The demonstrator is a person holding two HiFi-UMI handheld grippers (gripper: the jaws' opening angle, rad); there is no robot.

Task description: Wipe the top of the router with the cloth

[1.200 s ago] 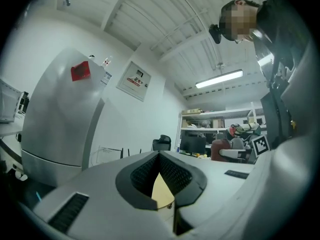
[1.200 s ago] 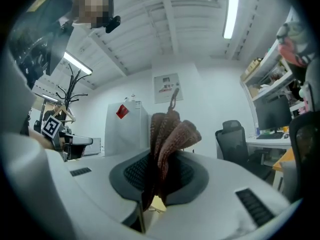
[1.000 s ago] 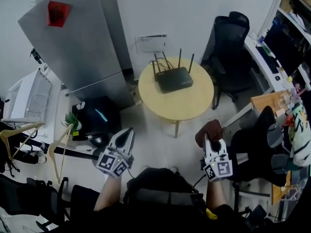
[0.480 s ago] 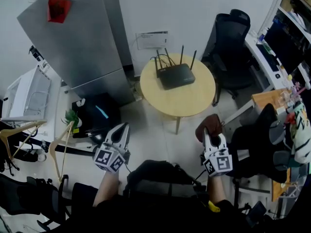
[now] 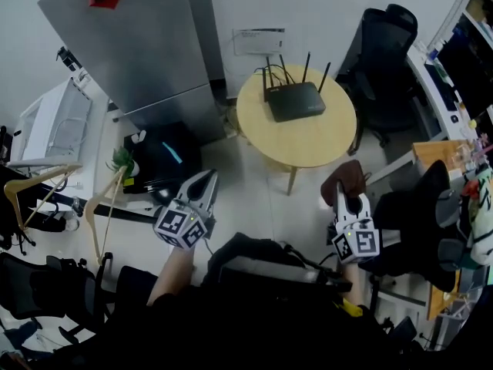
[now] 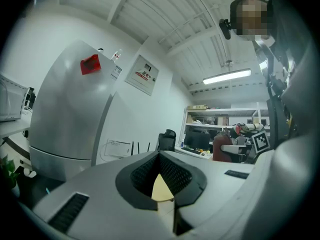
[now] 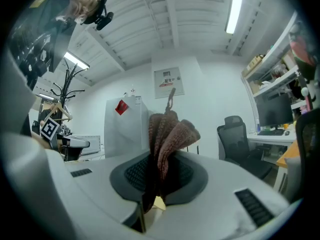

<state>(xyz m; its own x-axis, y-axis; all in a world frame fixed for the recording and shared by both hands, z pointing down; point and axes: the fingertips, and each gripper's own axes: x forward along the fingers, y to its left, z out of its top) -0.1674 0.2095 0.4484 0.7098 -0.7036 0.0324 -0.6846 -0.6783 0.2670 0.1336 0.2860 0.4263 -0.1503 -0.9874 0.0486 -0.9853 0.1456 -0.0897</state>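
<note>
A black router [image 5: 296, 101] with several upright antennas sits on the far part of a round yellow table [image 5: 308, 149]. Both grippers hang over the floor on the near side of the table, well short of it. My right gripper [image 5: 342, 197] is shut on a brown knitted cloth [image 5: 348, 177], which sticks up in folds between the jaws [image 7: 167, 134]. My left gripper [image 5: 202, 188] points toward the table's left. Its jaws are shut with nothing between them [image 6: 160, 156].
A tall grey cabinet [image 5: 146, 45] stands left of the table, a black office chair [image 5: 385, 45] behind it. Another dark chair [image 5: 420, 222] is close to my right gripper. A black box [image 5: 166, 164] and wooden hangers [image 5: 100, 214] lie at left; a desk [image 5: 454, 68] runs along the right.
The whole scene has slid rightward and down in the head view, so table and router sit a little nearer. Both grippers keep their pose; the cloth stays clamped.
</note>
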